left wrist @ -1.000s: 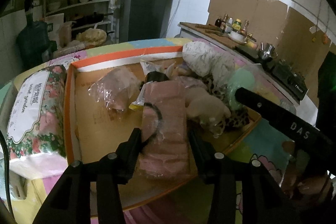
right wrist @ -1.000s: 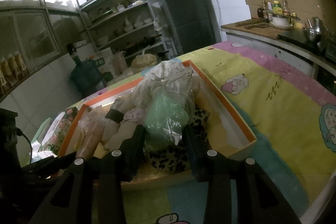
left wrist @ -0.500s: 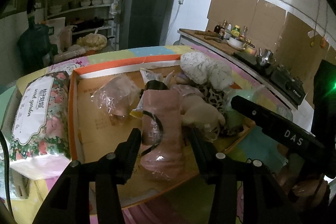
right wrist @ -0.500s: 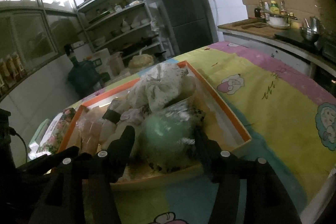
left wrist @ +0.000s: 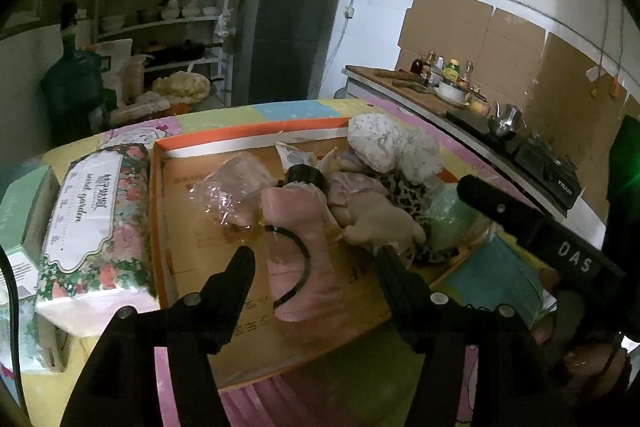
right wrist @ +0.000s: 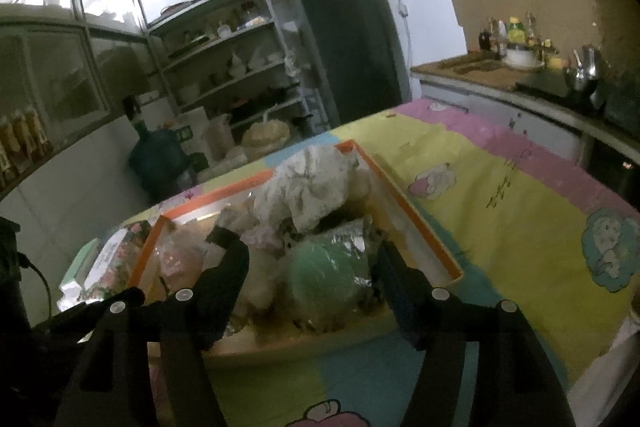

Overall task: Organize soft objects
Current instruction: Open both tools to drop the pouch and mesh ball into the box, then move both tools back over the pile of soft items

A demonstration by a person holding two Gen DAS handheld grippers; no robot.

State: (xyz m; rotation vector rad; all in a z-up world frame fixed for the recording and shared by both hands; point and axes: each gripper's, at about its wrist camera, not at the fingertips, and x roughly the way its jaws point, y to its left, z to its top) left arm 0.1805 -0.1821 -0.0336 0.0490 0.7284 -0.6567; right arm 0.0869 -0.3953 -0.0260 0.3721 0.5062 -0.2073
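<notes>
Both claws have just been opening: the left claw stands spread around the pink bagged roll, the right claw around the green bagged bundle, and either slick bundle could roll off the heap toward the tray's near edge.

- My surface wears a cartoon-print cloth in yellow, pink, blue and green blocks.
- A shallow orange-rimmed cardboard tray lies flat on it, long side running away from me, holding the bagged soft things.
- Just beside the tray's left wall, a floral-wrapped soft pack lies on the cloth, parallel to that wall.
- Left of the pack, a pale green box sits at the cloth's edge.
</notes>
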